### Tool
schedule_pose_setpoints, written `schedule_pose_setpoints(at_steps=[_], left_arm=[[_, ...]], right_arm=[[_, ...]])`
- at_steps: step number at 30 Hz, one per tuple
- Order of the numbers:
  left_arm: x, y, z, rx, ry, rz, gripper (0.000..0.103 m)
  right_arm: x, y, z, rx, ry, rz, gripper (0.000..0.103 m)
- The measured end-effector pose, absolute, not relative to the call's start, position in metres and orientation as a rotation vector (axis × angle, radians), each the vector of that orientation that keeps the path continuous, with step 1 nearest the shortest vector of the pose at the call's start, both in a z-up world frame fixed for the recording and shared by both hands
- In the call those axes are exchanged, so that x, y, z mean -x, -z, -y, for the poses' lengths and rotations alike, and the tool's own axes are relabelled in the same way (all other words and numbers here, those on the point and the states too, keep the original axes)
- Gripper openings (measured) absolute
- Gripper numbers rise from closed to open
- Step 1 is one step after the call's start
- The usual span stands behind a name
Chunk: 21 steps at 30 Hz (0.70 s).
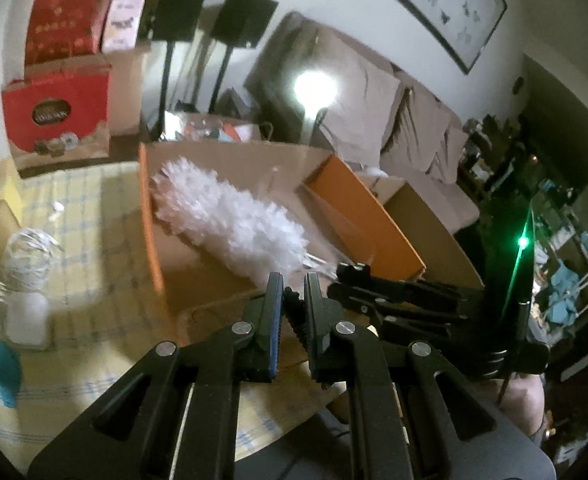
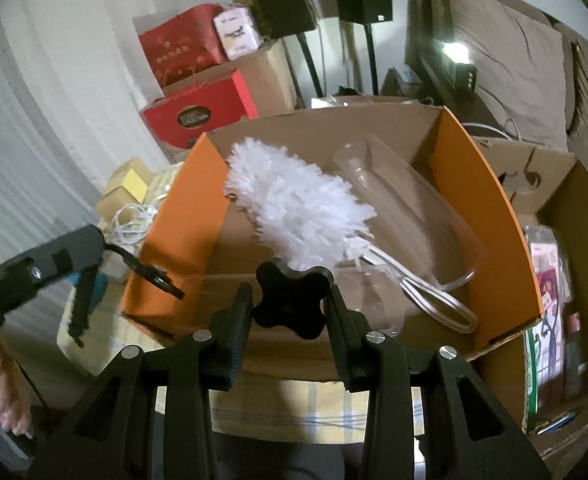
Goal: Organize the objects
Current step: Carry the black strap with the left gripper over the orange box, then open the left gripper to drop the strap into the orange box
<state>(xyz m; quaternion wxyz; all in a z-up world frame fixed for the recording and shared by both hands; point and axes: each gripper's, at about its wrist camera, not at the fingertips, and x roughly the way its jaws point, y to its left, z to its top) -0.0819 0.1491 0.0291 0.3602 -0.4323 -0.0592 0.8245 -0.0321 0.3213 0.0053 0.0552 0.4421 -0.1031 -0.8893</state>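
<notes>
While the white duster [image 2: 294,204] lay diagonally inside the orange-sided cardboard box [image 2: 490,216], its fluffy head pointed toward the far-left corner and its pale looped handle [image 2: 434,300] toward the near-right. A clear plastic sleeve [image 2: 394,200] lay w/ it, just beside the head. Right gripper [image 2: 290,304] was part-open but clamped on a black four-lobed knob [image 2: 294,300], pads pressing both sides, at the box's near edge. Left gripper [image 1: 293,304] was nearly closed, pinching a thin black ribbed piece [image 1: 296,316]; what that was, couldn't tell. Box sat on a yellow checked cloth [image 1: 90,208]. Red gift boxes [image 1: 60,112] stood behind, a clear jar [image 1: 26,268] to the left.
</notes>
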Motion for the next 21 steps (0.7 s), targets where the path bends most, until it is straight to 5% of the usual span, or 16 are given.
schedule_pose_setpoints(at_steps=[13, 21], left_arm=[[0.101, 0.016, -0.167, 1.278, -2.122, 0.109, 0.010], [0.103, 0.011, -0.152, 1.284, -2.119, 0.162, 0.034]], right_arm=[[0.042, 0.018, -0.327, -1.420, 2.692, 0.316, 0.037], [0.042, 0.019, -0.325, -1.409, 2.698, 0.321, 0.038]])
